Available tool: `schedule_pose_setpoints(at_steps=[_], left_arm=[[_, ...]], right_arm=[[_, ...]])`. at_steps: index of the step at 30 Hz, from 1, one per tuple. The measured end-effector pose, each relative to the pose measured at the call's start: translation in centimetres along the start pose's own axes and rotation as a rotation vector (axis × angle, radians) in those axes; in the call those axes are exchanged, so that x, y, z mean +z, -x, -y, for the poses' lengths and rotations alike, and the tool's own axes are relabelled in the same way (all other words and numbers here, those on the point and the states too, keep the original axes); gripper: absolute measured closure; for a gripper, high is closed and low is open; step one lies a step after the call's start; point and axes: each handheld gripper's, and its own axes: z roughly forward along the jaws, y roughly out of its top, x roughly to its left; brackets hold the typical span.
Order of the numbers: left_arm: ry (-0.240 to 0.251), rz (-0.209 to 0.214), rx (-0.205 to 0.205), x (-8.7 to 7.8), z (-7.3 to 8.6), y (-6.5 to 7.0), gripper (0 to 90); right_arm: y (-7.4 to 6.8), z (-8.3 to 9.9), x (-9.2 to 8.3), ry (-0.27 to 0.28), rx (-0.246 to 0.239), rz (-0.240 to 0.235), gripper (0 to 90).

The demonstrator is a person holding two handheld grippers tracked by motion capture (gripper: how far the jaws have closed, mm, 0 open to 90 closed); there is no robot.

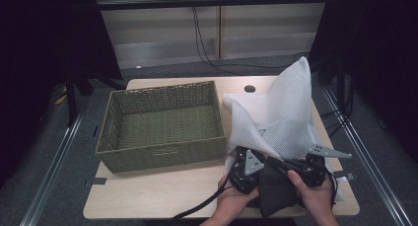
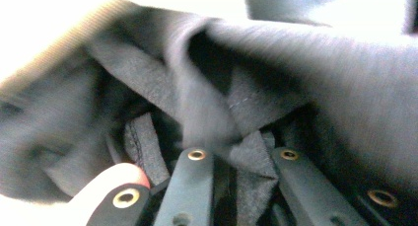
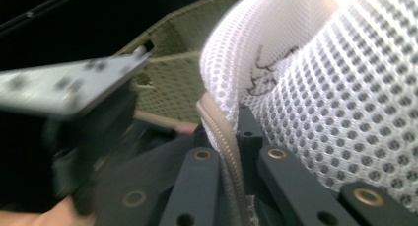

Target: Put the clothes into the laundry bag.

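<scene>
At the lower right of the high view, the left tool (image 1: 256, 179) is clamped on the dark garment (image 1: 276, 191) and the right tool (image 1: 301, 163) on the white mesh bag (image 1: 281, 112), whose zippered edge (image 3: 224, 137) lies just right of the garment.

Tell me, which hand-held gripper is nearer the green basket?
Left. The left hand-held gripper sits just off the basket's near right corner, clamped on dark cloth; the right hand-held gripper is farther right, pinching the white mesh bag.
</scene>
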Motion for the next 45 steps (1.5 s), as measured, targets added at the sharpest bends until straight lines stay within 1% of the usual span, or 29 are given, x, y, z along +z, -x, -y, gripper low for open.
schedule_pose_setpoints(at_steps=[1,2,3,4,5,6,7,8,9,10,11,13,17,20,22,24,26,28,29,30,32,34,36,37,38,39,40,42,45], left_arm=[[0.030,-0.018,-0.025,-0.2,-0.3,-0.1,84.5],[0.060,-0.043,-0.042,-0.3,-0.7,-0.5,84.5],[0.073,-0.077,-0.061,-0.3,-0.9,-0.8,84.4],[0.065,-0.107,-0.079,-0.1,-1.0,-1.2,84.2],[0.025,-0.115,-0.076,0.5,-0.7,-1.8,83.6],[-0.051,-0.092,-0.090,1.5,-0.2,-2.4,82.2],[-0.097,-0.068,-0.087,1.9,0.2,-2.6,79.0],[-0.128,-0.049,-0.058,2.0,0.8,-2.8,75.4],[-0.117,-0.040,-0.032,1.7,1.0,-2.8,71.0],[-0.105,-0.028,-0.014,0.9,1.2,-2.8,67.7],[-0.102,-0.018,-0.012,0.4,1.1,-2.9,63.2],[-0.095,0.000,-0.009,-1.2,1.0,-3.3,53.8],[-0.077,0.032,-0.003,-4.5,1.1,-4.0,38.1],[-0.031,0.077,-0.027,-6.8,1.2,-4.4,33.9],[-0.033,0.072,-0.049,-7.3,0.8,-4.2,34.0],[-0.033,0.115,-0.061,-7.1,0.3,-3.4,31.4],[-0.063,0.137,-0.032,-5.9,-0.1,-2.0,24.4],[-0.126,0.128,0.010,-4.0,-0.2,-0.9,16.8],[-0.159,0.131,0.009,-2.9,-0.1,-0.7,14.0],[-0.198,0.131,-0.007,-1.5,0.1,-0.8,13.0],[-0.231,0.120,-0.022,0.2,0.5,-0.8,15.8],[-0.236,0.093,-0.001,1.2,0.8,-0.6,27.5],[-0.215,0.065,0.026,1.6,0.9,-0.5,45.4],[-0.182,0.038,0.033,1.7,1.0,-0.6,60.8],[-0.163,0.040,0.004,1.8,0.9,-0.9,72.2],[-0.132,0.043,-0.026,1.7,0.8,-1.1,76.5],[-0.105,0.040,-0.038,1.6,0.7,-1.0,78.2],[-0.024,0.037,-0.024,0.8,-0.1,-0.5,79.2],[0.071,0.062,-0.021,-0.1,-1.4,0.4,79.5]], right_arm=[[-0.6,-0.3,-0.5,0.009,-0.029,-0.004,89.5],[-1.0,-0.4,-0.7,0.016,-0.039,-0.007,89.5],[-1.3,-0.5,-0.9,0.022,-0.049,-0.008,89.4],[-1.4,-0.6,-1.0,0.023,-0.057,-0.003,89.5],[-1.4,-0.6,-1.0,0.021,-0.047,0.000,89.4],[-1.0,-0.4,-0.9,0.015,-0.041,0.002,89.4],[-0.4,-0.1,-0.6,0.006,-0.025,0.014,89.4],[-0.1,0.1,-0.4,-0.001,-0.013,0.030,89.4],[0.6,0.5,-0.1,-0.018,-0.011,0.055,89.3],[1.1,0.7,0.1,-0.026,-0.008,0.059,89.3],[1.6,0.9,0.2,-0.028,0.016,0.059,89.3],[2.0,0.9,0.2,-0.025,0.027,0.057,89.2],[1.9,0.9,0.3,-0.024,0.009,0.070,89.2],[2.0,1.0,0.5,-0.024,0.013,0.068,89.1],[2.1,1.0,0.6,-0.024,0.011,0.071,89.2],[2.1,1.1,0.9,-0.029,0.011,0.070,89.2],[2.1,1.2,1.1,-0.033,0.009,0.074,89.2],[2.2,1.2,1.2,-0.034,0.013,0.074,89.1],[2.1,1.3,1.2,-0.034,0.013,0.073,89.2],[2.1,1.3,1.2,-0.035,0.007,0.074,89.2],[2.0,1.3,1.1,-0.033,0.012,0.066,89.1],[1.9,1.3,1.1,-0.037,0.004,0.053,89.2],[1.7,1.2,1.0,-0.036,0.001,0.034,89.2],[1.6,1.2,0.9,-0.030,0.002,0.027,89.1],[1.5,1.0,0.8,-0.023,0.002,0.021,89.2],[1.4,0.8,0.6,-0.012,0.005,0.017,89.2],[1.2,0.7,0.3,-0.002,0.007,0.021,89.2],[1.0,0.4,-0.3,0.014,0.006,0.017,89.3],[0.0,-0.2,-1.4,0.044,-0.027,-0.019,89.3]])
